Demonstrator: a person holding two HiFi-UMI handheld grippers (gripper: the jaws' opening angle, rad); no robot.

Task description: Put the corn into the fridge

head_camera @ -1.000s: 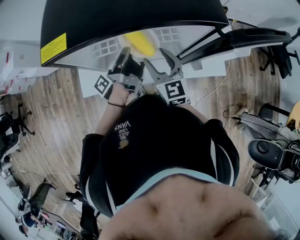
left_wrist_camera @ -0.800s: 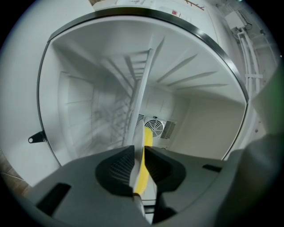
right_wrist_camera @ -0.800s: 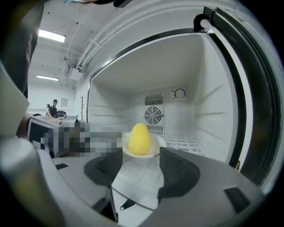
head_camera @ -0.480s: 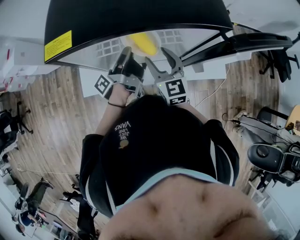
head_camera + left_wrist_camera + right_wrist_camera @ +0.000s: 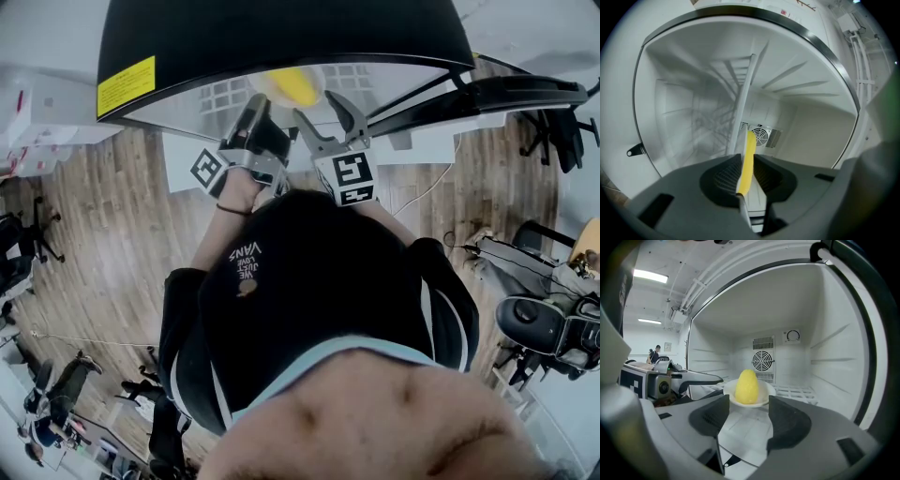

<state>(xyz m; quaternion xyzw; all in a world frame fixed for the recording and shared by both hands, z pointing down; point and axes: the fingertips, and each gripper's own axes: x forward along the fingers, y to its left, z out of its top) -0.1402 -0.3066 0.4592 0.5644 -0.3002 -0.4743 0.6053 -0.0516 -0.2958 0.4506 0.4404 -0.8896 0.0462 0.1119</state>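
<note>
The yellow corn (image 5: 746, 386) stands on a small white plate (image 5: 765, 398) just inside the open white fridge (image 5: 834, 333). My left gripper (image 5: 743, 171) is turned on its side and shut on the plate's rim (image 5: 740, 199), so the corn (image 5: 748, 157) shows edge-on between its jaws. My right gripper (image 5: 748, 411) is open, a little short of the plate, with nothing between its fingers. In the head view both grippers, left (image 5: 255, 117) and right (image 5: 322, 108), reach into the fridge mouth beside the corn (image 5: 292, 86).
The fridge has a black top (image 5: 281, 37) and its door (image 5: 506, 89) swung open to the right. A fan vent (image 5: 762, 360) is on the back wall, above a wire shelf (image 5: 799, 391). Wooden floor (image 5: 103, 216) and office chairs (image 5: 553, 122) surround it.
Almost nothing has changed. The right gripper has edged slightly toward the fridge mouth. The left gripper keeps its hold on the plate with the corn.
</note>
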